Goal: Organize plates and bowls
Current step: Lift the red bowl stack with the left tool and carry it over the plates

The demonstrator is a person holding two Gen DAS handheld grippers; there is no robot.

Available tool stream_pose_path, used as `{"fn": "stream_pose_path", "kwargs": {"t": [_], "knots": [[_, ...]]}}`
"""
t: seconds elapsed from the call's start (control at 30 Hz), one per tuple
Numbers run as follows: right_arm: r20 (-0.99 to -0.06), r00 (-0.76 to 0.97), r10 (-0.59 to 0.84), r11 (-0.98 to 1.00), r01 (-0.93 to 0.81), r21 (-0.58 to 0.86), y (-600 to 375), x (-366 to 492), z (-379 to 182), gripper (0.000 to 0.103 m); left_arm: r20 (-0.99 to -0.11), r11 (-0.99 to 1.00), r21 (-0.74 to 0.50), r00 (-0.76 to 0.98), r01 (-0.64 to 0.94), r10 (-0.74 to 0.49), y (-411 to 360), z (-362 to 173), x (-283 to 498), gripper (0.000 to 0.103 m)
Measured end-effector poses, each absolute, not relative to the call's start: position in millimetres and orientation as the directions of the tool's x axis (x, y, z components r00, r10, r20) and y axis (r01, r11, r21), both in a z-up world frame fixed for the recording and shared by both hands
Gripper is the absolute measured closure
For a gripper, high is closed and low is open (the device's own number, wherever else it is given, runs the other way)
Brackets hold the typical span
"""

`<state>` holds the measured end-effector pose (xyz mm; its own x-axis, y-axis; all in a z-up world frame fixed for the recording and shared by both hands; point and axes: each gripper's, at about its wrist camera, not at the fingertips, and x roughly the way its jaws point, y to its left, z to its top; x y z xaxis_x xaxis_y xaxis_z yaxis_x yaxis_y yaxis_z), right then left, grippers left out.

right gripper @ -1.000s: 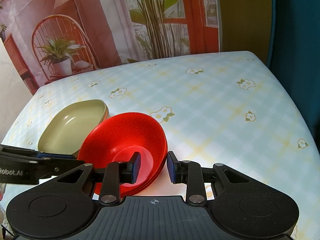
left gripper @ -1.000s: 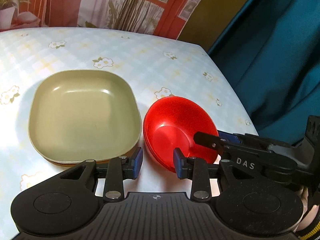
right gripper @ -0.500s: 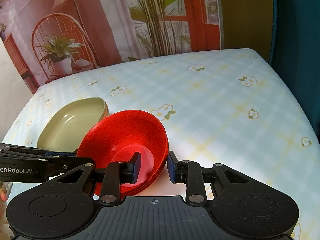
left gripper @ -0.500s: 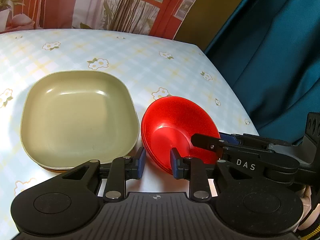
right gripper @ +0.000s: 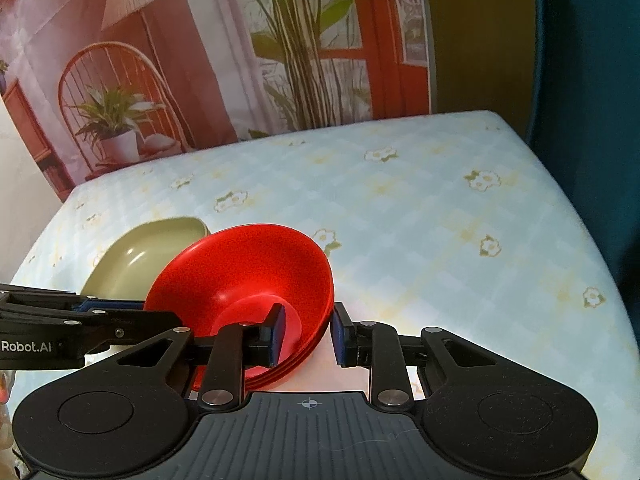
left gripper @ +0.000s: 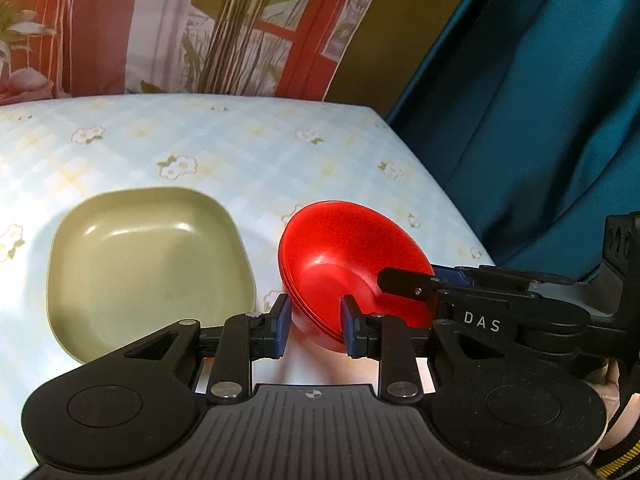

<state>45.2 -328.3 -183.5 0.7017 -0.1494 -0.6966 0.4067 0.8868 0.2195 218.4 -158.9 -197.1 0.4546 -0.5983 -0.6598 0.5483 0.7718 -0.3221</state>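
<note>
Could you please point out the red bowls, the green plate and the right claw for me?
Red bowls [left gripper: 352, 256]: left wrist view, inner wall of the top bowl.
Green plate [left gripper: 148, 264]: left wrist view, flat centre.
Right claw [right gripper: 306, 334]: right wrist view, midway between fingertips, astride the bowls' rim.

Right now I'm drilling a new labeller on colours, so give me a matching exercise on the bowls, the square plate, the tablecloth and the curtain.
Things:
1. bowls
2. square plate
3. tablecloth
4. curtain

Colours:
a. teal
b. olive green
c. red
d. pale blue with small flowers

Pairs: 1-c, 2-b, 3-d, 4-a
</note>
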Motion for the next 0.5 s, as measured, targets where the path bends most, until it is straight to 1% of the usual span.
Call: {"fn": "stream_pose_path", "kwargs": {"t": [0.5], "knots": [[-0.657, 0.737, -0.160, 0.901, 0.381, 0.207, -321, 60, -149, 0.080, -0.602, 0.771, -0.331, 0.508, 0.543, -0.616, -139, -172, 216, 0.075]]}}
